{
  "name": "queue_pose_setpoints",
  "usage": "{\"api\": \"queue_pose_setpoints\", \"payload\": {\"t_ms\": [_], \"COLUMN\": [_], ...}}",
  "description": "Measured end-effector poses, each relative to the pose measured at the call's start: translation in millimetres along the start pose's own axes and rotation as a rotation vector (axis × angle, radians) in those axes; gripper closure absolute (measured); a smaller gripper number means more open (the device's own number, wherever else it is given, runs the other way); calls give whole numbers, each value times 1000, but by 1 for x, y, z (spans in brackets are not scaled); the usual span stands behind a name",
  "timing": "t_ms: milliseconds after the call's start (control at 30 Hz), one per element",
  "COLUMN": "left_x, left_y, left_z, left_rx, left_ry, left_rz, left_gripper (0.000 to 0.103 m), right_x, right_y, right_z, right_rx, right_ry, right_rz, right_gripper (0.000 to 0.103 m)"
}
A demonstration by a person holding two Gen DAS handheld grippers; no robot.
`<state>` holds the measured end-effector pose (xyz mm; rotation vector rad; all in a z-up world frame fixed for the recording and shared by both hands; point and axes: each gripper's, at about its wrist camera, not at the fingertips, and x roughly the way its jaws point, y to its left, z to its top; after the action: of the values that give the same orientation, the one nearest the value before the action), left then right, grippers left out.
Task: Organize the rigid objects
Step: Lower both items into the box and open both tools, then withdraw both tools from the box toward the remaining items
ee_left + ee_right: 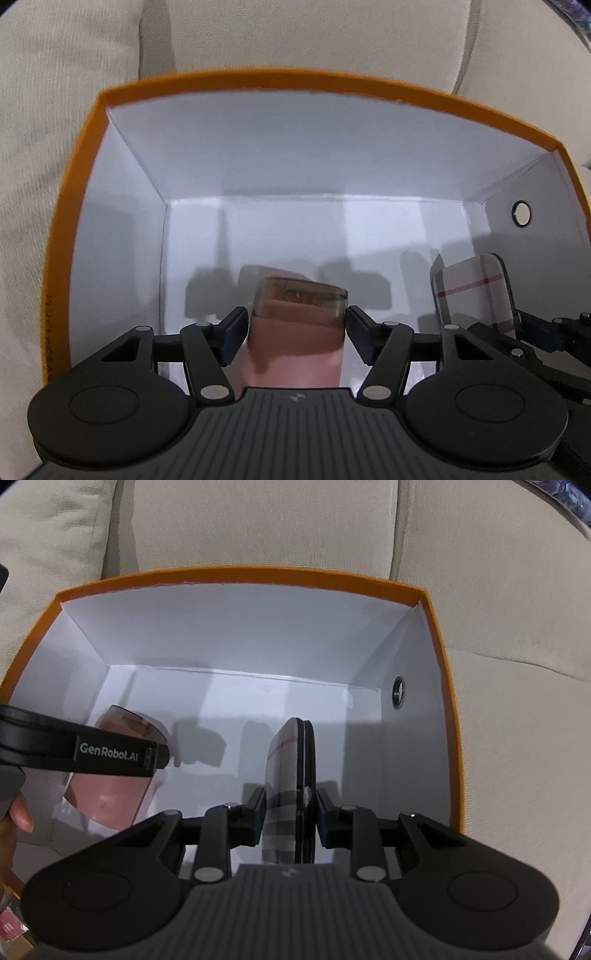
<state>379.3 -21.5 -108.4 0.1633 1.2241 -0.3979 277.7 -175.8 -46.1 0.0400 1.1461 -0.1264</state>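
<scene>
An orange box (85, 177) with a white inside sits on a beige sofa (332, 33), and both tools reach down into it. A round hole (521, 213) pierces its right-hand wall.

A pink jar with a clear brownish cap (299, 317) stands between the pads of the left tool (297, 323), low in the box towards its left half. The right pad looks to touch the cap's edge while the left pad sits just beside it; whether the jar is gripped or let go cannot be told from the views. In the right wrist view the same jar (110, 794) shows behind the left tool's black body, near the box's left wall.

A flat plaid-patterned case (290, 794) stands on edge between the pads of the right tool (290, 805), in the right half of the box. Narrow gaps show on both sides of it, so this tool looks released. The case is well apart from the jar.
</scene>
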Motion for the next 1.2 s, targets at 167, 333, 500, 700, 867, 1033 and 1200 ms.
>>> {"api": "queue_pose_setpoints", "payload": {"t_ms": [167,333,500,700,867,1033,1200], "left_x": [-22,-33,-47,-75,-115,-162,-201], "left_y": [-7,-6,-7,-7,-9,-12,-12], "left_z": [0,-1,1,-3,-19,-54,-114], "left_rx": [9,14,20,22,27,37,60], "left_ry": [-95,-145,-198,-240,-289,-360,-408], "left_rz": [26,14,17,10,-11,-30,-44], "left_gripper": [28,27,24,23,23,20,15], "right_x": [-11,-18,-24,-46,-80,-122,-164], "right_y": [-3,-1,1,6,6,8,11], "right_z": [0,-3,-5,-8,-11,-22,-59], "right_rx": [1,-11,-27,-59,-80,-106,-167], "right_ry": [-15,-23,-39,-64,-103,-139,-165], "right_rz": [1,-2,2,-7,-27,-48,-42], "right_gripper": [70,66,66,65,61,58,51]}}
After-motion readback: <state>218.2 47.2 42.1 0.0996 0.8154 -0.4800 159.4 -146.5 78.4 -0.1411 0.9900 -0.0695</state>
